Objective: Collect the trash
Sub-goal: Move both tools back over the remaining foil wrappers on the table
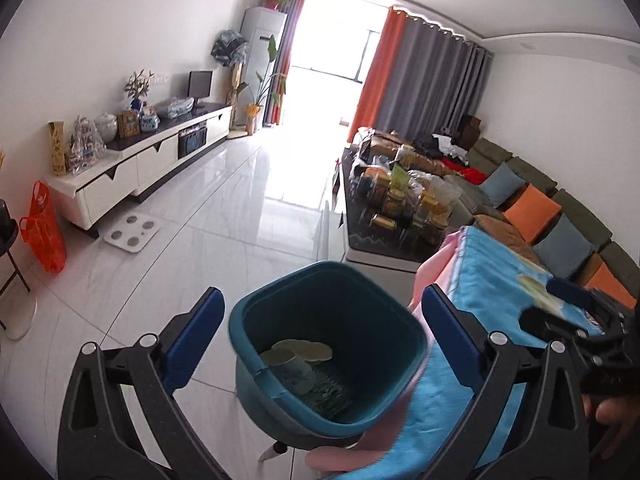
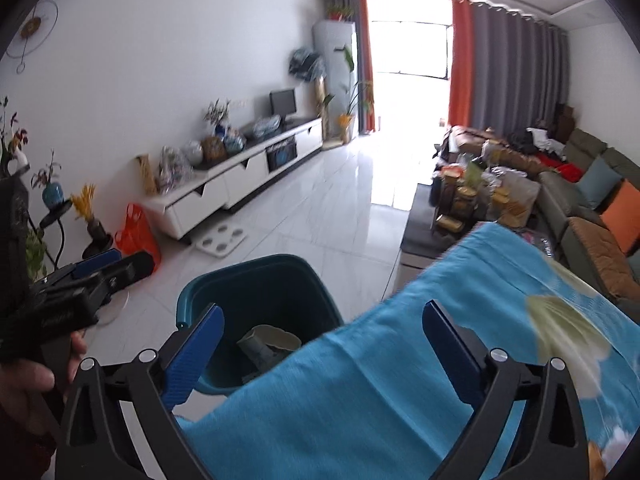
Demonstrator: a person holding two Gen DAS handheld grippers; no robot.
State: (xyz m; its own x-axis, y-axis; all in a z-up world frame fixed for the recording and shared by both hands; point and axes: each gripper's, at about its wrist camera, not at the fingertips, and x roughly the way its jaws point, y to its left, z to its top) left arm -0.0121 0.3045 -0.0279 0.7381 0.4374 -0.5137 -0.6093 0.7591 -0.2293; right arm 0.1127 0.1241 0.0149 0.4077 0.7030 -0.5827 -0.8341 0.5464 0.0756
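Left gripper [image 1: 322,322]: jaws spread wide, nothing between the pads; it hangs above a teal bin [image 1: 280,308] and looks down into the opening. Right gripper [image 2: 323,338]: jaws likewise spread wide, pads touching nothing; its left finger overlaps the bin rim in view, its right finger sits over a blue cloth [image 2: 360,380] that covers the table. The bin stands on the white tiled floor [image 1: 224,216], just beside the table's near-left edge, and the cloth's hanging edge is close against the bin's right wall. Trash: pale round pieces [image 1: 300,350] lie at the bottom of the bin, on top of a printed, crumpled item that is too blurred to identify. From the right wrist view the same contents show as a greyish lump [image 2: 268,346] inside the bin. The cloth carries a pale flower print [image 2: 560,320] toward the right edge of the table. A hand [image 2: 24,384] holding the left gripper's handle shows at the left border of the right wrist view. Both views are motion-blurred near the cloth.
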